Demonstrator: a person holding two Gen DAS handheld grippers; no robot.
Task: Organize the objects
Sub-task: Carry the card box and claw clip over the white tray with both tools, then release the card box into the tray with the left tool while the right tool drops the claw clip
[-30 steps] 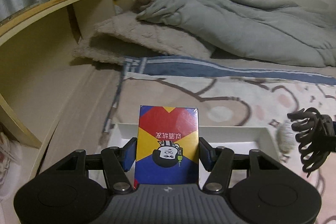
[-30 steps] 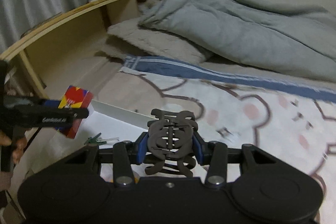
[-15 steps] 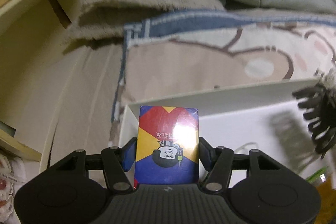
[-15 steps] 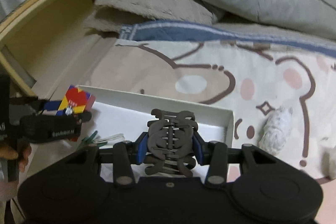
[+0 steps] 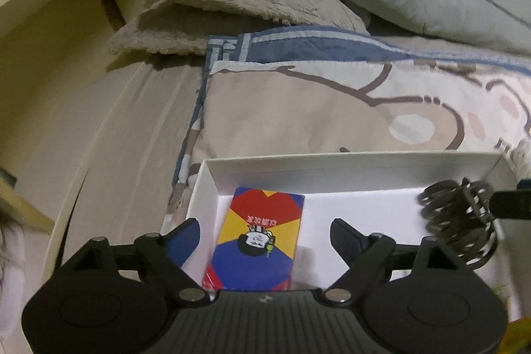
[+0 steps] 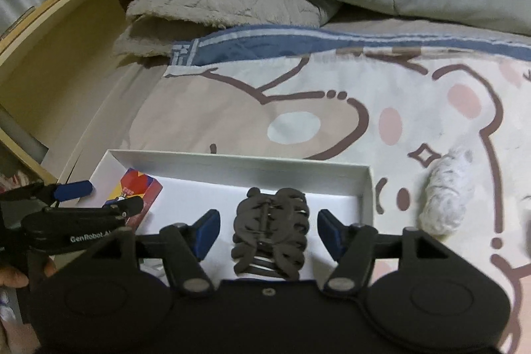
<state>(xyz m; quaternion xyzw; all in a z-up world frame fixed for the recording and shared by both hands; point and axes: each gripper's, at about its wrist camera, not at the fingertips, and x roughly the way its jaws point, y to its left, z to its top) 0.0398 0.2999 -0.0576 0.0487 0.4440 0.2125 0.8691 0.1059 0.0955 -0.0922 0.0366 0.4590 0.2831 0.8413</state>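
Risk first: could snag the hair clip on a blue pad while pulling away, since its curved teeth stick out toward both sides; could also tip the card box against the box wall. Left gripper opening, pads clear of the card box lying flat between them inside the white box. Right gripper opening too, clip loose between the pads, also in the white box. Glossy stiff cardboard, rectangular; dark matte plastic, ribbed and clawed. Soft printed blanket ahead, fluffy white bundle off right.
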